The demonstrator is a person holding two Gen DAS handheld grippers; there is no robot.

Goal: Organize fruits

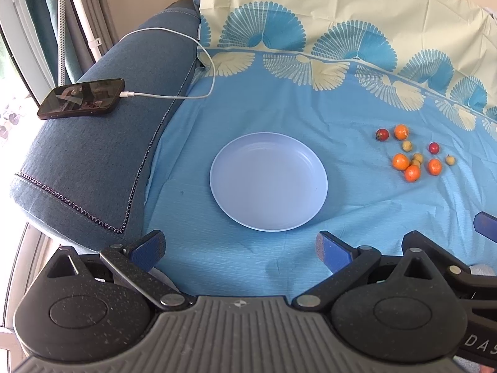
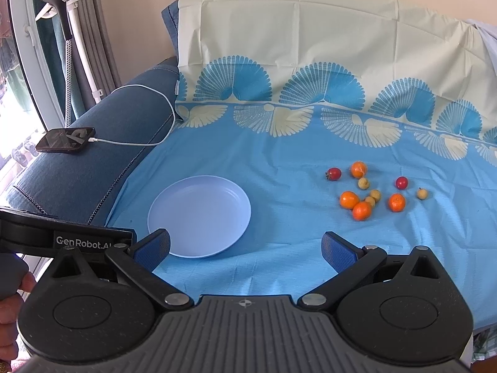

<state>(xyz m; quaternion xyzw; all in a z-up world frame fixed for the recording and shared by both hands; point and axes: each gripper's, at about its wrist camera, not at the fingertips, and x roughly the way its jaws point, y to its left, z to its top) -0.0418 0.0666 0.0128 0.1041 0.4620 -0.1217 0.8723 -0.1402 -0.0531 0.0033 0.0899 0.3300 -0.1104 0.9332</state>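
An empty pale blue plate (image 1: 268,181) lies on the blue cloth; it also shows in the right wrist view (image 2: 198,216). To its right lies a loose cluster of small fruits (image 1: 411,155): several orange ones (image 2: 362,210), two red ones (image 2: 401,182) and several small yellow ones (image 2: 363,183). My left gripper (image 1: 240,248) is open and empty, just short of the plate's near rim. My right gripper (image 2: 245,247) is open and empty, near the plate's right rim and well short of the fruits.
A blue sofa armrest (image 1: 90,161) at the left carries a black phone (image 1: 81,98) with a white charging cable (image 1: 174,62). The patterned cloth (image 2: 310,62) climbs the backrest behind. A garment steamer (image 2: 59,6) stands at far left.
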